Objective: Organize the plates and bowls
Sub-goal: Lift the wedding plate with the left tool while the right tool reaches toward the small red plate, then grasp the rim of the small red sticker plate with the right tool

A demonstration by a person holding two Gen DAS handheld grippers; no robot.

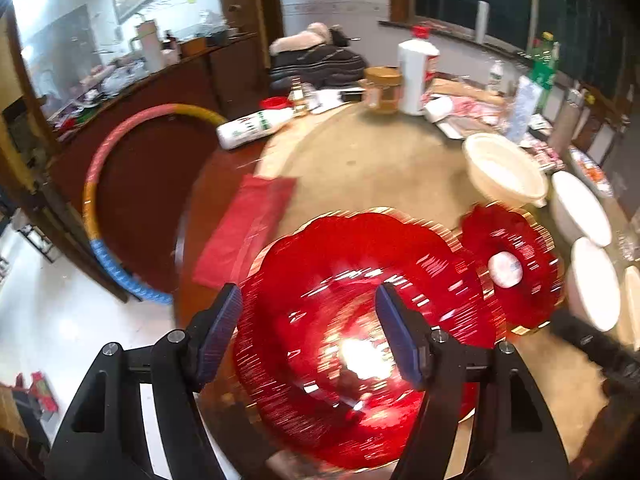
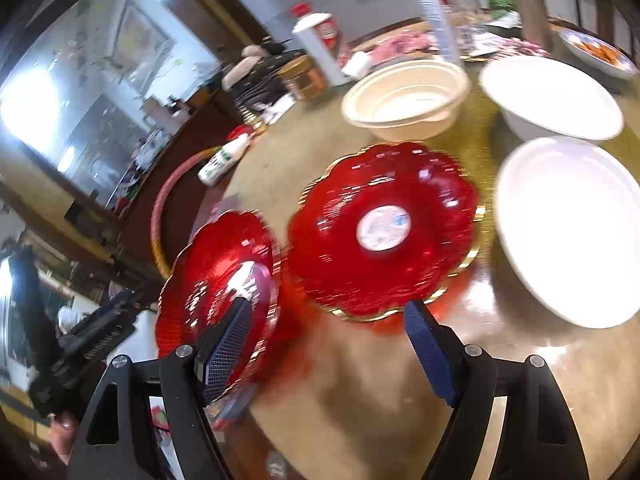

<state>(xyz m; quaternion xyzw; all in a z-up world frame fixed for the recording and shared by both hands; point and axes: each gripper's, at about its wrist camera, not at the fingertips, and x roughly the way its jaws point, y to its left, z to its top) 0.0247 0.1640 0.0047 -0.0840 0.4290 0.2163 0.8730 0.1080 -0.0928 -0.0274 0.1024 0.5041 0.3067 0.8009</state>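
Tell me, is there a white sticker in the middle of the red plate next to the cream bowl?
Yes, the red plate beside the cream bowl has a round white sticker at its centre.

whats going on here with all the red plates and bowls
A person with a gripper in each hand is sorting dishes on a round table. The left gripper is open above a red plate at the table's edge. The right gripper is open too, facing a second red plate with a white sticker. A beige bowl and two white bowls sit beyond. Nothing is gripped.
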